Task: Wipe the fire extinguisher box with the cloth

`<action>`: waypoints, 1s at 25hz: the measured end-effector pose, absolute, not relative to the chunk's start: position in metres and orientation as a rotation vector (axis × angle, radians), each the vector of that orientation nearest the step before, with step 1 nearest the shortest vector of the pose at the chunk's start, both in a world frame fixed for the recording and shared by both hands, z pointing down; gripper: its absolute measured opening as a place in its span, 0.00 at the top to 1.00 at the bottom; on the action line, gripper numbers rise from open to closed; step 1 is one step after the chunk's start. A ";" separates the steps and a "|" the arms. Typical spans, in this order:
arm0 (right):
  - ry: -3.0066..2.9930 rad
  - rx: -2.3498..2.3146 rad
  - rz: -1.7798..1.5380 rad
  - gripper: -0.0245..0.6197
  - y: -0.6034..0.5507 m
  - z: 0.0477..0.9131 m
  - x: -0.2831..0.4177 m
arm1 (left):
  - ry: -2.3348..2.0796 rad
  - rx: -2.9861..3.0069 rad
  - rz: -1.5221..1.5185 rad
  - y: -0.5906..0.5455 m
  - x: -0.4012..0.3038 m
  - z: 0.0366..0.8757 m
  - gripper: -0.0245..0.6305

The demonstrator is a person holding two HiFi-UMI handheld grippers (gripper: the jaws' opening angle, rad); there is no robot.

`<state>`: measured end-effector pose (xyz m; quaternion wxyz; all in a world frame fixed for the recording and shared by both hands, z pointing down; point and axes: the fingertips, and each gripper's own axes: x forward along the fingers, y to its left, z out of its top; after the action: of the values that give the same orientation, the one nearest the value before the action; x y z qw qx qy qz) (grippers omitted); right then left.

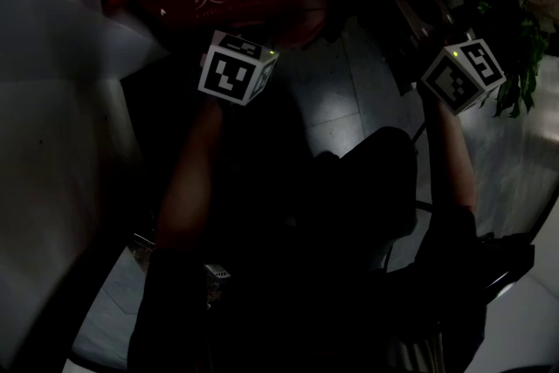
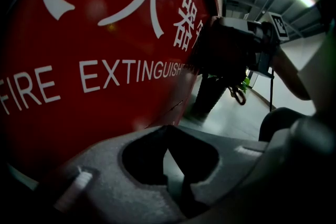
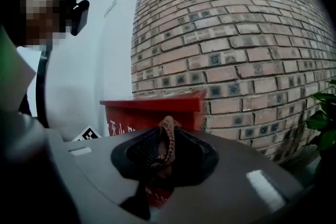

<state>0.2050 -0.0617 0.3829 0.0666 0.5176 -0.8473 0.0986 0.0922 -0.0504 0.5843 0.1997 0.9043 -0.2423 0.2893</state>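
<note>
Right gripper view shows the right gripper (image 3: 165,128) with its jaws closed tight on a fold of brownish, coarse-woven cloth (image 3: 164,141), which stands up between them. Pinched this way, the cloth probably gives a loose pad to rub with. The red metal fire extinguisher box (image 3: 152,110) with white lettering stands ahead at 12 o'clock against the brick wall (image 3: 236,34). It seems apart from the cloth, so the wiping stroke looks not yet in contact. The left gripper (image 2: 167,134) sits close to the box's red front, which fills its view from 9 to 12 o'clock, perhaps only waiting. Its jaws appear to meet at the tips, with nothing between them.
</note>
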 end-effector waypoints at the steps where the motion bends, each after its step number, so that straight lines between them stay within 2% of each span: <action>1: -2.564 1.571 0.277 0.85 -0.062 0.377 0.205 | -0.674 2.529 0.805 -0.050 0.093 0.585 0.96; 14: -2.629 1.513 0.252 0.85 -0.052 0.386 0.196 | -0.653 2.535 0.848 -0.046 0.091 0.588 0.96; 19: -2.548 1.369 0.424 0.85 -0.047 0.460 0.180 | -0.654 2.528 0.872 -0.046 0.088 0.591 0.96; 25: -2.407 1.236 0.637 0.85 -0.047 0.588 0.149 | -0.676 2.523 0.925 -0.043 0.081 0.597 0.96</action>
<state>0.1495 -0.0465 0.5884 0.1797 0.4373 -0.8518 0.2256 0.0808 -0.0426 0.5973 0.1841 0.8950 -0.2397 0.3281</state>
